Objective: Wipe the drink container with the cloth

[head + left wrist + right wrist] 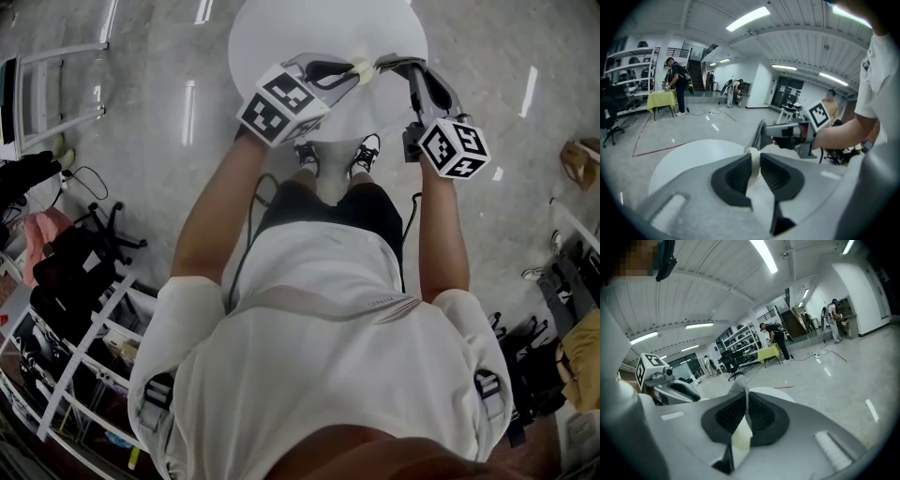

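Far left: white ladder-like frame [56, 84], black office chair [105, 230], white shelving rack [80, 361] loaded with dark bags. All round: glossy grey floor [169, 56], streaked with reflected strip lights. Top centre: round white table [281, 33], bare where visible, black-and-white shoes [367, 155] at its near edge. Over the table, left gripper [352, 74], marker cube [281, 105] toward the camera, jaws closed on a cream-coloured drink container [362, 71]. In the left gripper view only a thin pale edge pinched between the dark pads [736, 176], shape otherwise not readable. Container up over the tabletop; contact with it not readable. Touching or just beside the container on its right: grey cloth [742, 392], mesh-textured, clamped upright in the right gripper [387, 64], jaws tight on it. Below those pads a pale yellowish patch, nature unclear. Two gripper tips nose to nose, container between them. Background of the gripper views: open hall, ribbed white ceiling, table under a yellow-green cover [661, 99] with a person standing at it, stairs behind. Far right: further shelving [570, 225] with dark bags, tan bag [583, 159] beside it.
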A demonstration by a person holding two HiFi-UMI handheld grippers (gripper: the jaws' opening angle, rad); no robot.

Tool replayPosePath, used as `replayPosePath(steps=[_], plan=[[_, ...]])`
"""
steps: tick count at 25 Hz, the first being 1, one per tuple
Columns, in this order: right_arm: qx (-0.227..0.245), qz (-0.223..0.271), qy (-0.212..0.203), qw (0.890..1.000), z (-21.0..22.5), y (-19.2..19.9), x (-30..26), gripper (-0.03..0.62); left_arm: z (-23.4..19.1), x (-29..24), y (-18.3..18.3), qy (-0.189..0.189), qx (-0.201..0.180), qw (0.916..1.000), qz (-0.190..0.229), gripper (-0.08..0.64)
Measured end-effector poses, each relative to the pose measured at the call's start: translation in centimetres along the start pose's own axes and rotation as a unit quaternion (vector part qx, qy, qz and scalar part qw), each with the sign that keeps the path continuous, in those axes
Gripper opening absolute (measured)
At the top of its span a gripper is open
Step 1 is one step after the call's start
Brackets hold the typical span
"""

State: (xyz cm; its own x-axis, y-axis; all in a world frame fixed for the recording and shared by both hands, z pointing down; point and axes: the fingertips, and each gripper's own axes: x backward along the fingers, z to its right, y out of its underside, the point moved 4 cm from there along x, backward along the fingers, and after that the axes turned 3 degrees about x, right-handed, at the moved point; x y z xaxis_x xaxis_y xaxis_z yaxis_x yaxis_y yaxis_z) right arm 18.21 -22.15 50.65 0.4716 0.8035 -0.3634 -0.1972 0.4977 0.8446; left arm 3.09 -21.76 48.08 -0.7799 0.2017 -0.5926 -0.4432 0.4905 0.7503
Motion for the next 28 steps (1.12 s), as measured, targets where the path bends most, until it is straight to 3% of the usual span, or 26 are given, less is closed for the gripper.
replayPosePath(steps=[7, 15, 21, 28], plan=[[-0.014, 0.007, -0.031, 0.999, -1.2, -1.9, -2.4, 0.017, 0.7, -0.6, 0.0, -0.001, 0.004, 1.0000, 0.001, 0.058], [-0.039, -0.089, -0.114, 0.989, -1.8, 2.7, -3.0, 0.017, 0.2, -0.6, -0.1, -0.004, 0.002, 1.0000, 0.002, 0.058], [0.006, -0.158, -0.159, 0.975, -1.5, 6.0, -4.0, 0.017, 0.2, -1.0, 0.1, -0.005, 0.005, 1.0000, 0.003, 0.058], [0.058, -0.232, -0.156, 0.958, -1.2, 10.2, -6.1, 0.017, -0.1, -0.7, 0.3, -0.004, 0.007, 0.9999, 0.007, 0.058]])
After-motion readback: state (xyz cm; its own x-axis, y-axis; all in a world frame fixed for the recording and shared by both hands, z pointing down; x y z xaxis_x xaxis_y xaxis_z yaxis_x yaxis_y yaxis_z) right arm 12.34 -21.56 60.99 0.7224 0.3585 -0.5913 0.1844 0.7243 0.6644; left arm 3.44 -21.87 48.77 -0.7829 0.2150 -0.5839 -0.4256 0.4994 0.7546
